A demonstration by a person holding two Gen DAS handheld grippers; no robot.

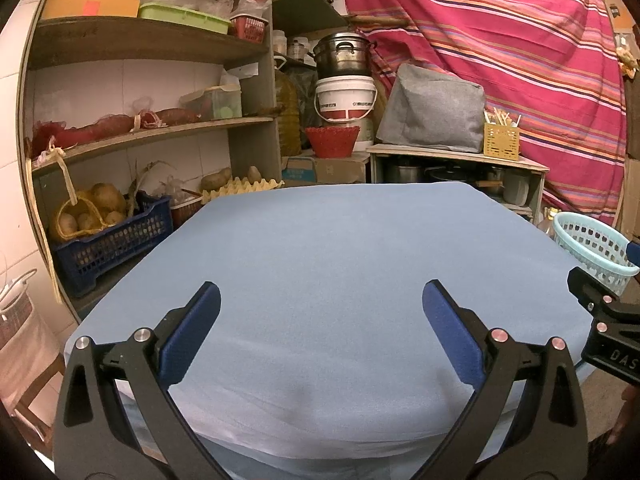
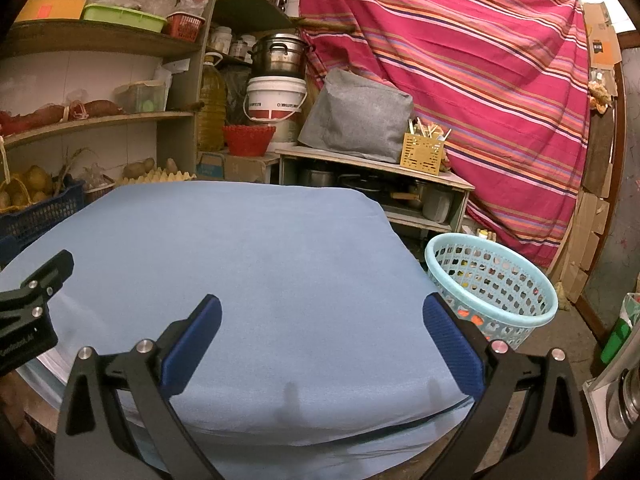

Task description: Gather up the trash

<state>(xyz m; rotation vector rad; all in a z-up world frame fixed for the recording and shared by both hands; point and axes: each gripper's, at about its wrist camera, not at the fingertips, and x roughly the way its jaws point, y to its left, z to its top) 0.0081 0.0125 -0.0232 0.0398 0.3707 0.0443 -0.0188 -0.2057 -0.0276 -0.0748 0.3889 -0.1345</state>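
- At the far left of both views, wooden shelves (image 1: 152, 44) hold boxes, trays and a dark blue crate (image 1: 108, 240) of potatoes.
- In the lower half of the left wrist view, the left gripper (image 1: 320, 304) hangs over a table under a light blue cloth (image 1: 340, 260), fingers wide apart, holding nothing.
- The right gripper (image 2: 322, 316) is likewise spread and empty above the cloth.
- At the right edge of the table stands a pale turquoise basket (image 2: 492, 288); coloured scraps show through its holes.
- No trash is visible on the cloth.
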